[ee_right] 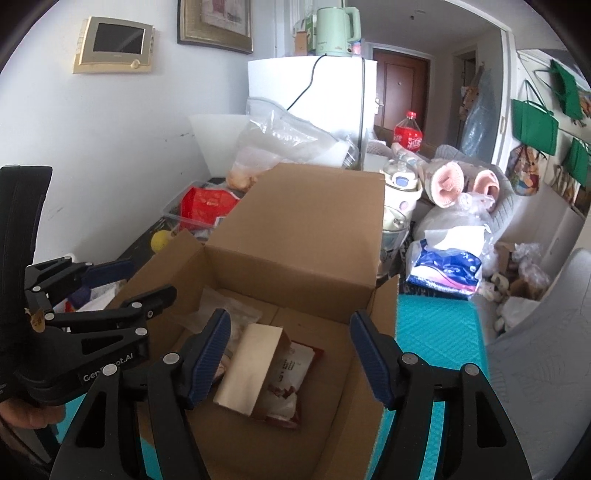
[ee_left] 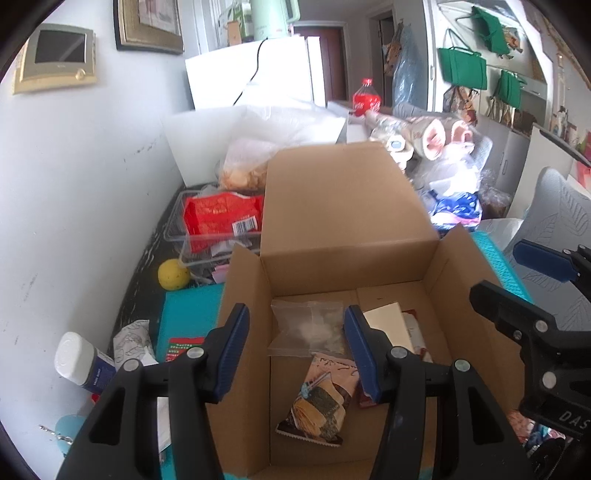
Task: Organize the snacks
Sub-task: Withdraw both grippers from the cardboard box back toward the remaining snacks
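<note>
Cardboard box (ee_right: pixel 295 236): snack packet (ee_left: pixel 317 402) lengthwise toward far wall | both jaws spread, empty

A red cola bottle (ee_right: pixel 408 132) stands far back beside the white fridge (ee_right: pixel 332 92) (green kettle (ee_right: pixel 336 31) on top); green bags (ee_right: pixel 533 127) hang right.

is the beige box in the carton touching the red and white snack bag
Touching. The right wrist view shows the beige box lying on top of the snack bag, overlapping it with no gap.

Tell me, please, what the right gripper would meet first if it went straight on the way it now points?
Probably the small beige box lying inside the cardboard box, directly between the open right gripper jaws; depth is unclear.
</note>
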A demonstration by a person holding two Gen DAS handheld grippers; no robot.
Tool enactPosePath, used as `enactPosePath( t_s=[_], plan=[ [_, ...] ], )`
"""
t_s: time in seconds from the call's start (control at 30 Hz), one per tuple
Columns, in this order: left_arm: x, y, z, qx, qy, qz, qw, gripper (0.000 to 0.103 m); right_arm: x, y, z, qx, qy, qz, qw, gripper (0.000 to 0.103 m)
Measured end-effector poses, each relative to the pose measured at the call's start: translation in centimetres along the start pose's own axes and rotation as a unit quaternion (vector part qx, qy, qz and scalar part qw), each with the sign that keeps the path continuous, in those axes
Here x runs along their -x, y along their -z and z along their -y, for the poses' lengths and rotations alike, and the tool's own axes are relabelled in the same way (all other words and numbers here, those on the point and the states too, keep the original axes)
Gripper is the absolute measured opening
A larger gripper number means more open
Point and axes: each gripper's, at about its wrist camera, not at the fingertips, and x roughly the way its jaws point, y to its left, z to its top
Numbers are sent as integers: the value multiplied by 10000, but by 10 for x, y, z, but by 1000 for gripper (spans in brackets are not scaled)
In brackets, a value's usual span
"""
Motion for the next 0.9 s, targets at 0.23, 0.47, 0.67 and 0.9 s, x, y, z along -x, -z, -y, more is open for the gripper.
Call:
enactPosePath(
  t_s=[0.23,0.47,0.67,0.9],
  plan=[
    [53,-1,0,100,-33,414,9991,53,51,-3,-8,74,94,372,9992,68],
    [106,7,5,15,42,761,9971,53,104,4,-12,-6,193,704,9973,68],
    [144,21,9,7,117,978,9951,53,145,14,-18,-20,260,937,9953,72],
    [175,40,13,-50,123,1106,9938,54,182,34,-29,-70,326,1182,9924,76]
  ],
)
